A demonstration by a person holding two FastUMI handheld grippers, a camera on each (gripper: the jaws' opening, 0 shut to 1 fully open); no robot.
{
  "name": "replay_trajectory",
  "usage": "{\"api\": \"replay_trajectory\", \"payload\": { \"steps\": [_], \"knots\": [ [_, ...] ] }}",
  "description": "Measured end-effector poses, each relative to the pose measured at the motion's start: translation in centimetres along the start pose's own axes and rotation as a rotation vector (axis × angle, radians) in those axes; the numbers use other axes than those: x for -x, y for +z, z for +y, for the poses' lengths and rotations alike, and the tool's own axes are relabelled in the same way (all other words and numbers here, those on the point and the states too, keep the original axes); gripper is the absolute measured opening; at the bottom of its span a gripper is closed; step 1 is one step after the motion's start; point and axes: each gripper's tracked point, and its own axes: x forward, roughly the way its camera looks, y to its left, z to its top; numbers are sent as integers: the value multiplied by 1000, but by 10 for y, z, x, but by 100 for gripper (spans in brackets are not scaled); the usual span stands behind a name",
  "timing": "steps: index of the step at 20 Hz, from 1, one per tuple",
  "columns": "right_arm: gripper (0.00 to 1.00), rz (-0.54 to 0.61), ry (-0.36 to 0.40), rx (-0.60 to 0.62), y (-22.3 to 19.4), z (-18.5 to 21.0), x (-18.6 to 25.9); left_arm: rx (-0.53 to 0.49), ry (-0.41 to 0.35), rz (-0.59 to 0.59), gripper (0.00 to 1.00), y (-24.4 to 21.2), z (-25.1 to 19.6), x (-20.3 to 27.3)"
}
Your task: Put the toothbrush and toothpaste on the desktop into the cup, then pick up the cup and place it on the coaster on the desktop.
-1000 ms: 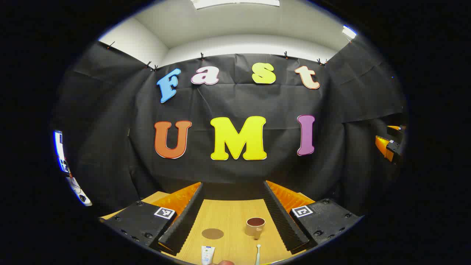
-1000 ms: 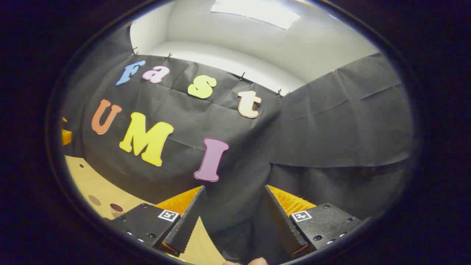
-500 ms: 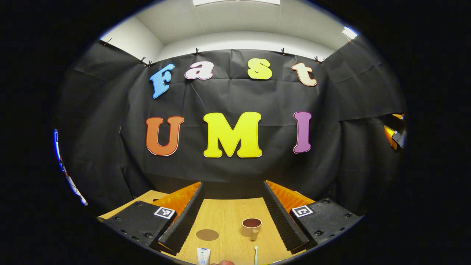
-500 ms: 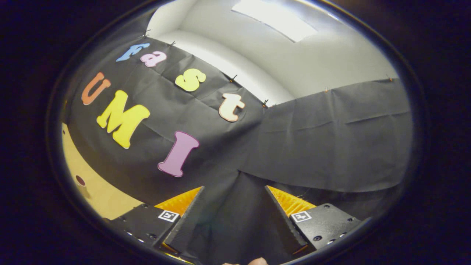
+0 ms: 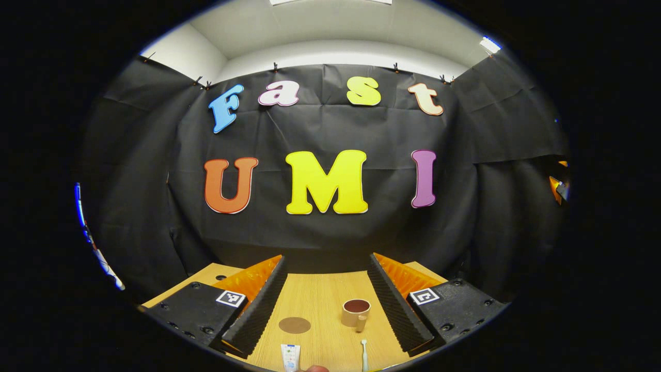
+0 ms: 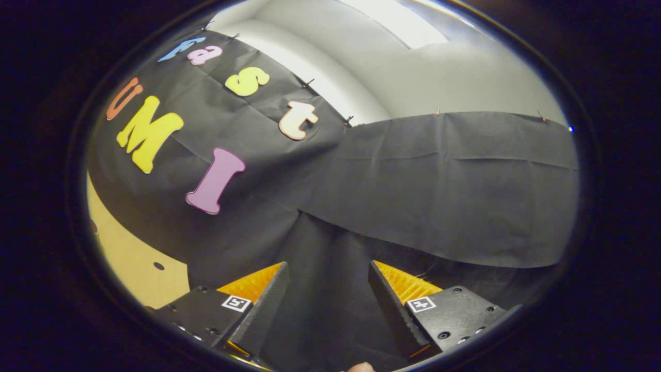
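Observation:
In the left gripper view a tan cup (image 5: 355, 312) with a dark inside stands upright on the wooden desktop (image 5: 320, 294). Left of it lies a round brown coaster (image 5: 295, 325). Nearer to me, at the bottom edge, lie a white toothpaste tube (image 5: 290, 357) and a white toothbrush (image 5: 364, 354). My left gripper (image 5: 326, 305) hangs open above the desk, its fingers framing the cup and the coaster without touching them. My right gripper (image 6: 326, 305) is open too, with nothing between its fingers, aimed at the black cloth wall off to the right of the desk.
The desktop's far edge meets the black cloth wall. In the right gripper view a strip of the desktop (image 6: 129, 258) shows at the far left. The other gripper (image 5: 557, 188) shows small at the right edge of the left gripper view.
The right gripper has swung further right and tilted, so the cup has slid out of its view. The left gripper shifted slightly, and the desk objects sit a little lower in view.

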Motion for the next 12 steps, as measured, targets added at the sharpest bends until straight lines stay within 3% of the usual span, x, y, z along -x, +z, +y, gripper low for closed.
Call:
{"api": "replay_trajectory", "payload": {
  "steps": [3,6,9,11,12],
  "knots": [
    [95,4,-58,111,-7,-23,24,-4,-31,5,99,-1,-3,1],
    [93,48,-63,26,-2,-33,45,-12,-74,2,99,1,-7,2],
    [96,25,8,-59,24,5,73,-7,-88,3,99,0,-5,4],
    [93,9,106,-128,42,46,95,-1,-64,-16,99,4,7,10],
    [97,3,156,-153,52,67,105,-13,-45,-12,99,2,15,14]
  ]
}}
